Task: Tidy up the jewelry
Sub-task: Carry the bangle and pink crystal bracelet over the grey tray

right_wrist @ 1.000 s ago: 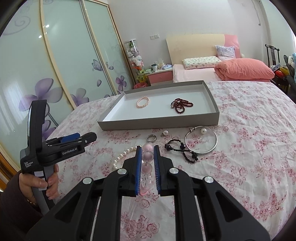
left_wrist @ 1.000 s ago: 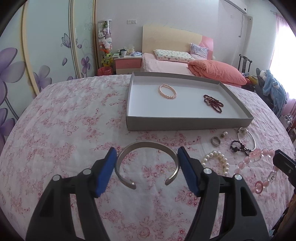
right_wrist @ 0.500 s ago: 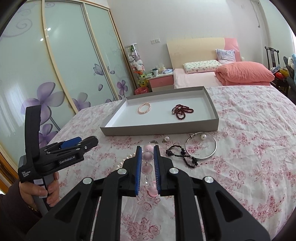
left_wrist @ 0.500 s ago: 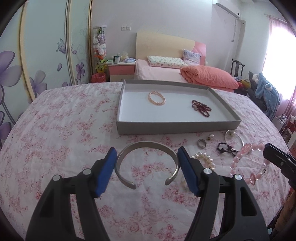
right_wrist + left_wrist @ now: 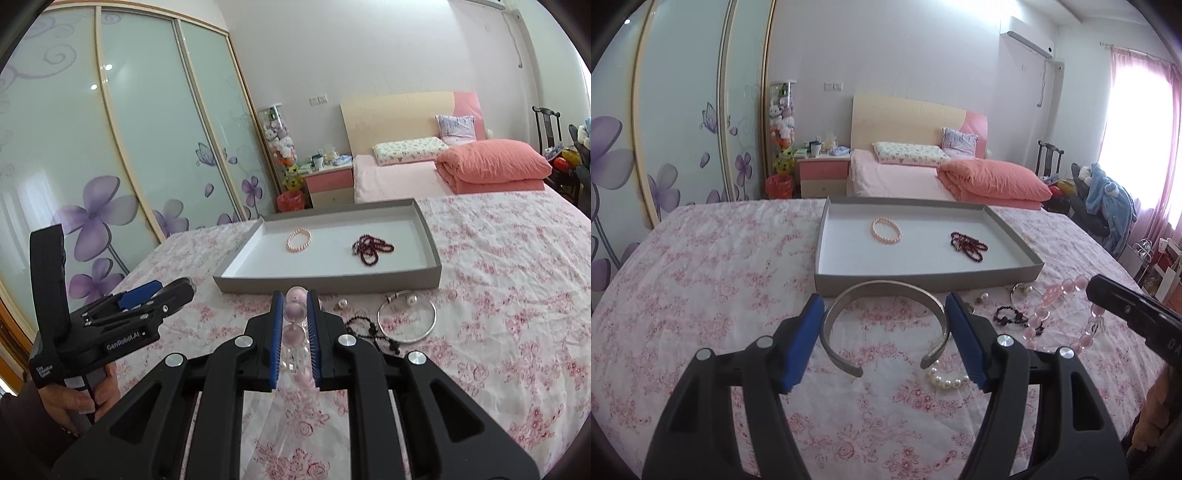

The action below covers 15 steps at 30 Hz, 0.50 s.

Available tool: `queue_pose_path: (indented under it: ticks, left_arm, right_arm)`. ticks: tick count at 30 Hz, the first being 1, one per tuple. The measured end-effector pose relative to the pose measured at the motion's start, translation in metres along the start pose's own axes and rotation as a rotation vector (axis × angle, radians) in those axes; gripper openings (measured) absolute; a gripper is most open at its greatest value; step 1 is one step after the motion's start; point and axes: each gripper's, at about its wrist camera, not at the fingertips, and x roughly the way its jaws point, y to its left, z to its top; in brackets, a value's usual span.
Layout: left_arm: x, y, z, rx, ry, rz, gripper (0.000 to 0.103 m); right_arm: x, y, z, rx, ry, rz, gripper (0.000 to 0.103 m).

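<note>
- Silver cuff bangle (image 5: 884, 325) sits across the left gripper (image 5: 884, 343), whose blue pads press on its two sides; it is held above the floral bedspread (image 5: 701, 280), just in front of the grey tray (image 5: 923, 275).
- Right gripper (image 5: 295, 336) is nearly closed, clamping a pink bead bracelet (image 5: 294, 314) that hangs between its pads.
- Peach pearl bracelet (image 5: 885, 230) and dark red bead strand (image 5: 967, 246) lie apart inside the tray.
- White pearl bracelet (image 5: 945, 380), black bead bracelet (image 5: 369, 330) and thin silver bangle (image 5: 406, 319) rest on the bedspread beside the tray.
</note>
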Motion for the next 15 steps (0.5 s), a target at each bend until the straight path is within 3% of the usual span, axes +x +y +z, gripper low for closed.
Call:
queue_pose_path:
  ticks: [15]
  left_arm:
    - [-0.023, -0.014, 0.018, 0.031, -0.116, 0.022, 0.066]
  right_arm:
    - [-0.013, 0.004, 0.033, -0.046, -0.138, -0.03, 0.014]
